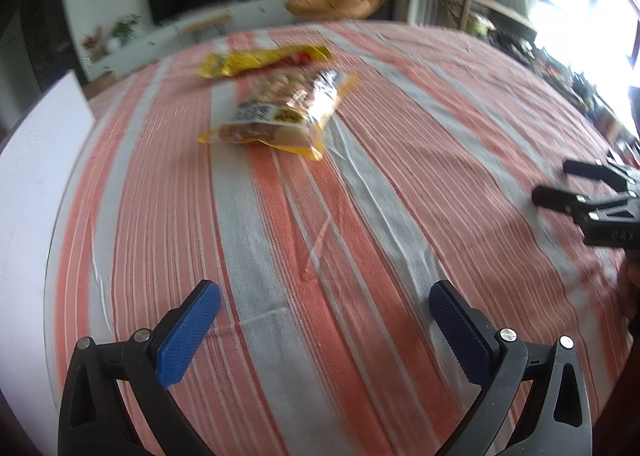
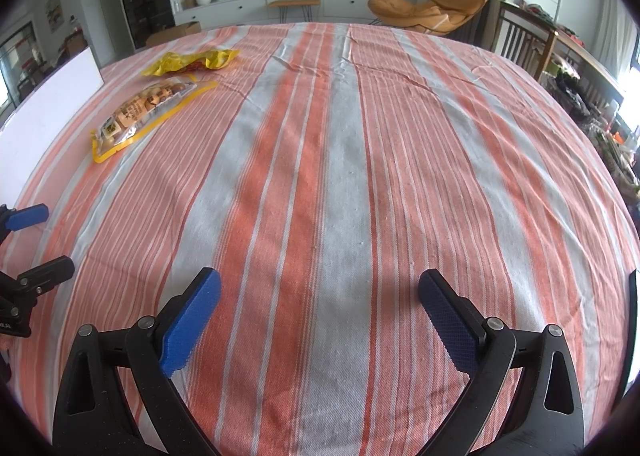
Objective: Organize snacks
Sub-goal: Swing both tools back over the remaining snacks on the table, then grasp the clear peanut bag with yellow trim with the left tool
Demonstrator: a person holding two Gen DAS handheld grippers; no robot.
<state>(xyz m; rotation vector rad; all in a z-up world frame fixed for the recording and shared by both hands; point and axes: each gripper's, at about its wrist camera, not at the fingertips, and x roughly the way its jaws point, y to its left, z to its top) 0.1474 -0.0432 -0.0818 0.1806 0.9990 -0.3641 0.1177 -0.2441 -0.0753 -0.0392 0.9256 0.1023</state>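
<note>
Both empty: left hand-held gripper [image 1: 324, 320] and right hand-held gripper [image 2: 320, 316] spread wide. Clear snack bag [image 1: 280, 112] well ahead of the left one, yellow packet [image 1: 264, 60] just beyond. Approach low, straddle the bag's near edge, pinch.

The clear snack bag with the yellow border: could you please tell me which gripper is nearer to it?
Left. The left gripper faces the clear bag, which lies ahead of its open jaws. The right gripper sits further right, with the bag far off to its left.
</note>
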